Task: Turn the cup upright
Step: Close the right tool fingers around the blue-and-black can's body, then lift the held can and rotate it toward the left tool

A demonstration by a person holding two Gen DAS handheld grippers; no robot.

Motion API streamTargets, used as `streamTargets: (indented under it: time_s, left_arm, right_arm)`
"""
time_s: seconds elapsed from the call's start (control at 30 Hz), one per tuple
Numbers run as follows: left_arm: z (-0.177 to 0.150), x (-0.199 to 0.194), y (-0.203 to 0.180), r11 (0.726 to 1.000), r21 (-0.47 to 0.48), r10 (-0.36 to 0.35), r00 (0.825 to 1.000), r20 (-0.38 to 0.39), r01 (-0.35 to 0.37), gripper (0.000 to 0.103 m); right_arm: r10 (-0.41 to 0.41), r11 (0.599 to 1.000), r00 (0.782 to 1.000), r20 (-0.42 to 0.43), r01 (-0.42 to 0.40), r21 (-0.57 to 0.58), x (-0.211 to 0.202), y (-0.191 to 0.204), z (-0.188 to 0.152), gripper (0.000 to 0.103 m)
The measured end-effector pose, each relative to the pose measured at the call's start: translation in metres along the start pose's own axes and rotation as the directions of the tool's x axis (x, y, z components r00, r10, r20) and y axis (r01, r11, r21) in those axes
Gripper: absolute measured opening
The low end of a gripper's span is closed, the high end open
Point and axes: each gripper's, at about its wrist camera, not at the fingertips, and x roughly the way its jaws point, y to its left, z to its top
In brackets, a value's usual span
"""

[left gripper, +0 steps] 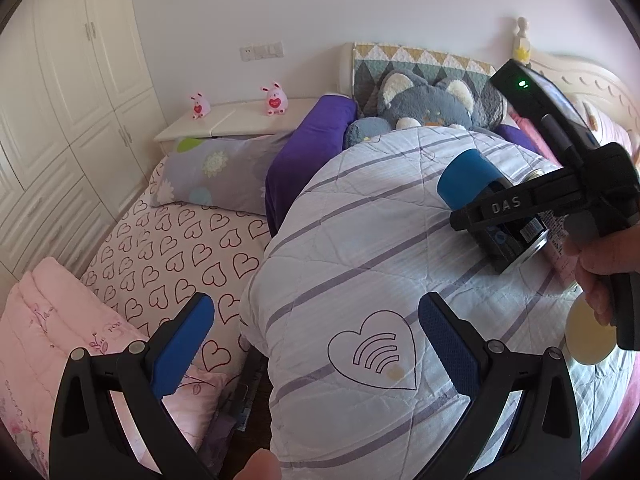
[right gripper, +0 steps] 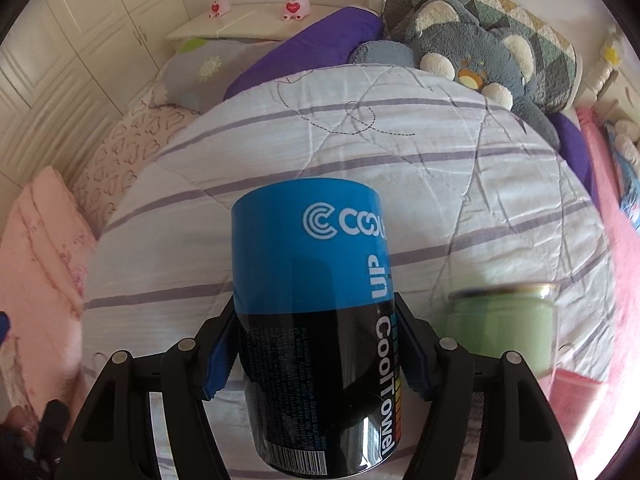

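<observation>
The cup is a blue and black cylindrical can-shaped container (right gripper: 312,304) printed "Cool Towel". My right gripper (right gripper: 316,356) is shut on its black lower part, blue end pointing away from the camera, above the striped quilt (right gripper: 360,152). In the left wrist view the same cup (left gripper: 476,188) lies tilted in the right gripper (left gripper: 500,216), blue end up-left. My left gripper (left gripper: 316,344) is open and empty over the quilt's near edge (left gripper: 360,280), left of the right gripper.
A green glass jar (right gripper: 500,328) stands on the quilt to the right of the cup. A round cream disc (left gripper: 590,334) lies on the quilt. Grey plush toy (left gripper: 432,100), purple pillow (left gripper: 316,128), pink blanket (left gripper: 52,320), nightstand (left gripper: 240,120), wardrobe at left.
</observation>
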Motion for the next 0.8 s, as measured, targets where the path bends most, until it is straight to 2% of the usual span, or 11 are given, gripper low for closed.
streamTargets:
  time_s: [0.1, 0.33, 0.6, 0.8]
  left_arm:
    - [-0.001, 0.000, 0.003, 1.000, -0.001, 0.004, 1.000, 0.004, -0.004, 0.103]
    - [-0.024, -0.002, 0.009, 1.000, -0.007, -0.004, 1.000, -0.012, 0.004, 0.103]
    - [-0.062, -0.015, 0.019, 1.000, 0.007, -0.016, 1.000, -0.024, 0.016, 0.103]
    - [-0.075, -0.024, 0.027, 1.000, 0.008, -0.017, 1.000, -0.026, 0.017, 0.103]
  right_arm:
    - [0.051, 0.998, 0.998, 0.032, -0.052, 0.036, -0.014, 0.004, -0.010, 0.069]
    - [0.106, 0.993, 0.991, 0.085, -0.110, 0.045, -0.047, 0.027, -0.055, 0.069]
    - [0.096, 0.994, 0.993, 0.068, -0.099, 0.042, -0.051, 0.060, -0.111, 0.069]
    - [0.047, 0.997, 0.998, 0.040, -0.049, 0.056, -0.038, 0.072, -0.131, 0.069]
